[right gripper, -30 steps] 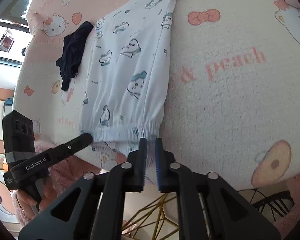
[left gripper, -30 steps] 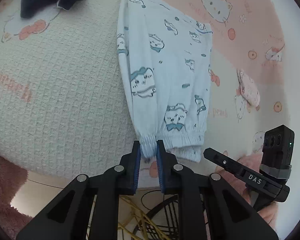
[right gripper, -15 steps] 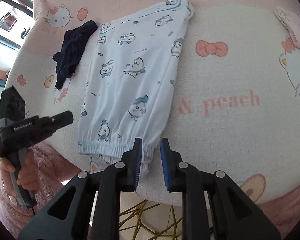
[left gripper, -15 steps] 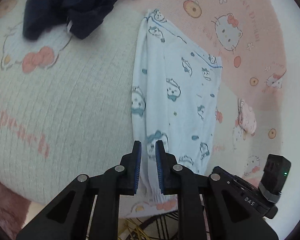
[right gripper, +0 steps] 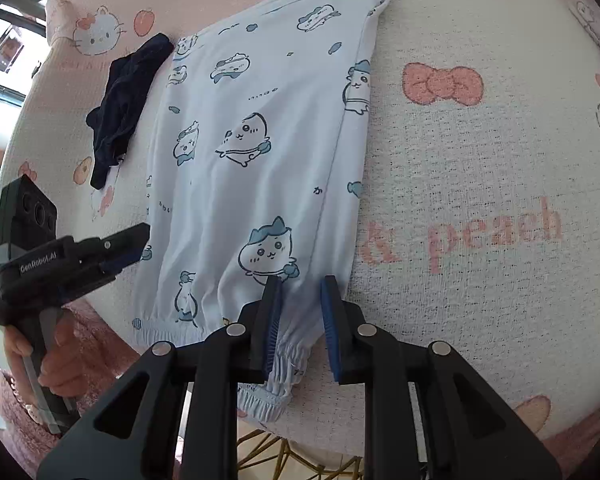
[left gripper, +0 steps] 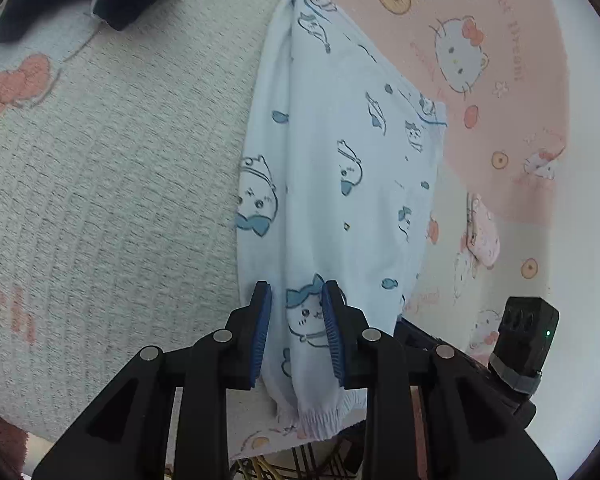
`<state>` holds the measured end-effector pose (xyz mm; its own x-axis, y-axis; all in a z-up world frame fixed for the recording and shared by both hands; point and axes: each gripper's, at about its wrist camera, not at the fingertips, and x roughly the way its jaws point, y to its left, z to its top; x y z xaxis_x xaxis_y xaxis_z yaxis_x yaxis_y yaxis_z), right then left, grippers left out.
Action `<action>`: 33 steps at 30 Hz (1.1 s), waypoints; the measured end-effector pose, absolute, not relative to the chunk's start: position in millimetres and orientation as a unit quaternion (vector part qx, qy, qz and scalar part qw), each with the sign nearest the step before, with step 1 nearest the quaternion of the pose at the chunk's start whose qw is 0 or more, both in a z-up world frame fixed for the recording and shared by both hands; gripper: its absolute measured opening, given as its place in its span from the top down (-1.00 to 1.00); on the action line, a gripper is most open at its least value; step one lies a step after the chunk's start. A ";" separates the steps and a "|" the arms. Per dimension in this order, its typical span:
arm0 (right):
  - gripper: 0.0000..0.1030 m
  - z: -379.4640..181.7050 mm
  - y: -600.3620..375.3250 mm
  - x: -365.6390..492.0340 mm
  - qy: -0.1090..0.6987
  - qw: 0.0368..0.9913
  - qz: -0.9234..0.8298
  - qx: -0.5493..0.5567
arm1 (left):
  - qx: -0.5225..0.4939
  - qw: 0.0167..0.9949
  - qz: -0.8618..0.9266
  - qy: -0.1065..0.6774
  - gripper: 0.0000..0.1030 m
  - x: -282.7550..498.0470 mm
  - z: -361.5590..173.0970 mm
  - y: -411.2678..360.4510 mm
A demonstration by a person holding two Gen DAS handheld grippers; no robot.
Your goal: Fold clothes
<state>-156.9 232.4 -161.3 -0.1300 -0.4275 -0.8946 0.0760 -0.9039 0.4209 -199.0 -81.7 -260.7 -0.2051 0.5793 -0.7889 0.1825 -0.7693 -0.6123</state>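
The pyjama trousers (right gripper: 260, 152) lie flat along the cartoon-print blanket (right gripper: 480, 160), already doubled leg on leg, cuffs at the near edge where the blanket drops off. I judge I'm between folds: the lengthwise one looks done and the cuffs have been let down. My left gripper (left gripper: 296, 332) is opening, its blue pads either side of the cloth near the cuff but not pressing it. My right gripper (right gripper: 300, 320) stands with jaws apart over the gathered cuff at the trousers' other corner, cloth between them, no pinch that I can see. Next I'd want both to close on the cuff corners and carry them toward the waistband end, keeping both layers together.

A dark garment (right gripper: 120, 116) sits just beside the trousers' far half. A small pink item (left gripper: 482, 232) lies well apart on the other side; I can't tell what it is. The cuff hem hangs partly behind my fingers, and the layer underneath is hidden
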 end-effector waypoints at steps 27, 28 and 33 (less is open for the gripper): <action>0.63 -155.2 245.0 -141.9 -0.073 0.122 -0.752 0.643 | -0.601 0.048 0.760 -0.240 0.42 -164.1 -225.6 -88.4; 0.63 -153.2 245.5 -140.6 -0.067 0.120 -0.754 0.643 | -0.586 0.044 0.776 -0.229 0.42 -163.4 -216.0 -89.2; 0.52 -136.5 227.6 -141.2 -0.069 0.169 -0.778 0.602 | -0.582 0.132 0.781 -0.185 0.42 -171.9 -214.0 -48.6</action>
<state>-141.2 227.6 -136.5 -0.2185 -0.3465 -0.9123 0.1806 -0.9331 0.3111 -171.9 -48.6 -214.0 -0.2871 0.4216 -0.8601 0.0098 -0.8966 -0.4427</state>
